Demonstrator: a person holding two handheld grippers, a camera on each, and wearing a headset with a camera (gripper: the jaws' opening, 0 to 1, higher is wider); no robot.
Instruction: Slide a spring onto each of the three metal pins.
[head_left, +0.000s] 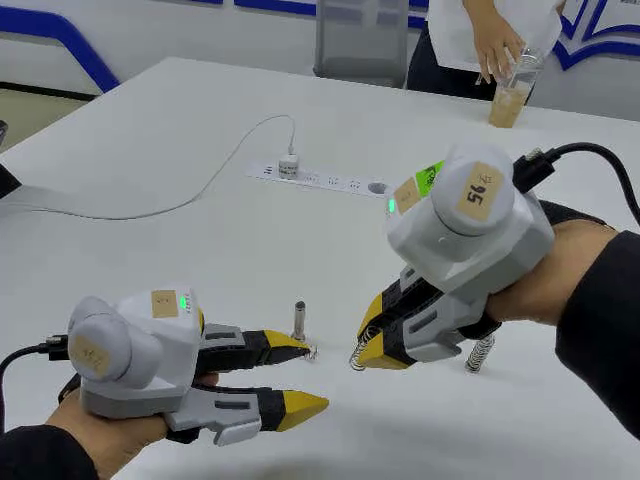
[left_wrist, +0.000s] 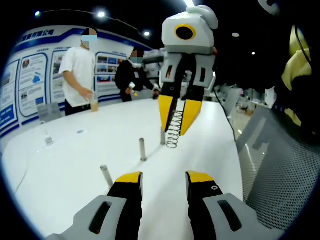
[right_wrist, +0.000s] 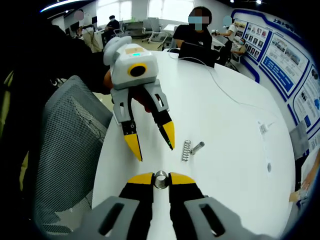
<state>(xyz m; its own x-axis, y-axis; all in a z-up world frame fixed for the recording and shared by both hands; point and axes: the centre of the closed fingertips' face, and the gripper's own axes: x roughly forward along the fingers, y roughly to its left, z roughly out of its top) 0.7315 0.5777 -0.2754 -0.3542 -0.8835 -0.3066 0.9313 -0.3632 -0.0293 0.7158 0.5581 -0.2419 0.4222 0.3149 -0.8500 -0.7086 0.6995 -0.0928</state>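
The spring (right_wrist: 160, 180) pinched in the right gripper (head_left: 375, 340) fingers should be squared over the pin (head_left: 299, 320) just ahead of the wide, empty left gripper (left_wrist: 164, 177) fingers.

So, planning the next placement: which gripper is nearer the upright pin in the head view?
Left. The left gripper has its upper jaw tip just beside the base of the pin; the right gripper, shut on a spring, is farther right.
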